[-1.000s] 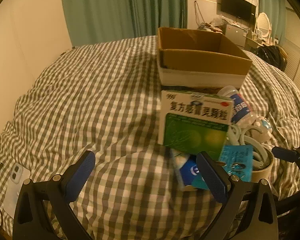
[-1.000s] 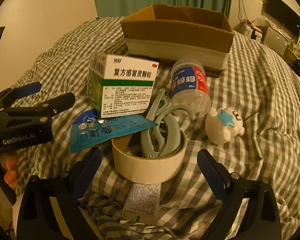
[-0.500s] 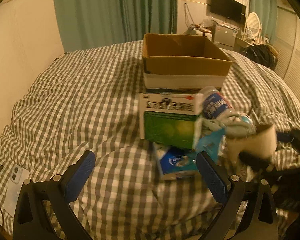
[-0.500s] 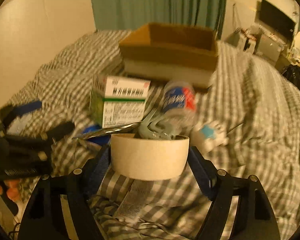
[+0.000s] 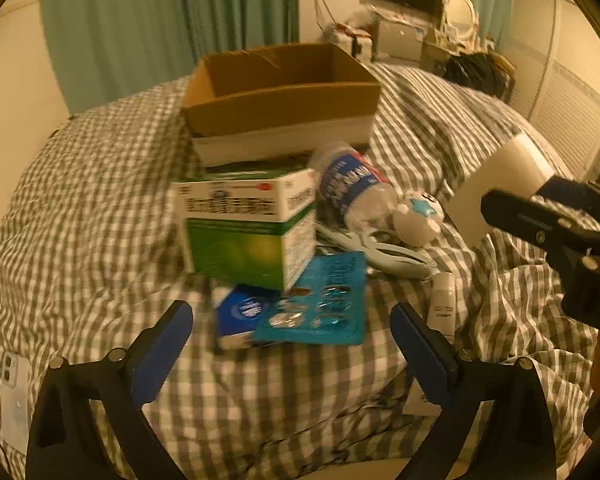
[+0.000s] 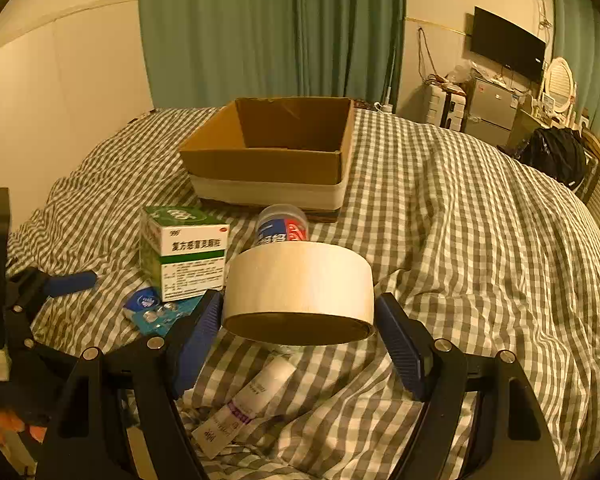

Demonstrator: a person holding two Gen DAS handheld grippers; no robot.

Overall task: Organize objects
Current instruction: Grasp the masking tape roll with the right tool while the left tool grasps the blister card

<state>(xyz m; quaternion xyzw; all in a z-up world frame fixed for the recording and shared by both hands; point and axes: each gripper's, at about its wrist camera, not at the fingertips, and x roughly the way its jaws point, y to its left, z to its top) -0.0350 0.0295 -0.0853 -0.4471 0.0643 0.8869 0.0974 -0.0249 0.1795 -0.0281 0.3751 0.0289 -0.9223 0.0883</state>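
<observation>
Above the checked bed (image 6: 460, 240): right tool (image 6: 298, 320) clamps tape roll (image 6: 298, 284), lifted clear. Left tool (image 5: 292, 332) gapes, holding nothing, near medicine box (image 5: 248, 228), bottle (image 5: 352, 192), blister pack (image 5: 324, 300). Cardboard box (image 6: 276, 148) behind.

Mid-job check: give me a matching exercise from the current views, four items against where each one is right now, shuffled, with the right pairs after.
Things:
1. tape roll
2. cardboard box
3. blister pack
4. phone

Places:
A. flat on the checked bedcover, partly tucked under the green medicine box
B. at the far left edge of the left wrist view, lying on the cover
C. clamped in the right gripper, lifted off the cover
D. open-topped, standing beyond the pile, in front of the curtain

Pairs: 1-C, 2-D, 3-A, 4-B
</observation>
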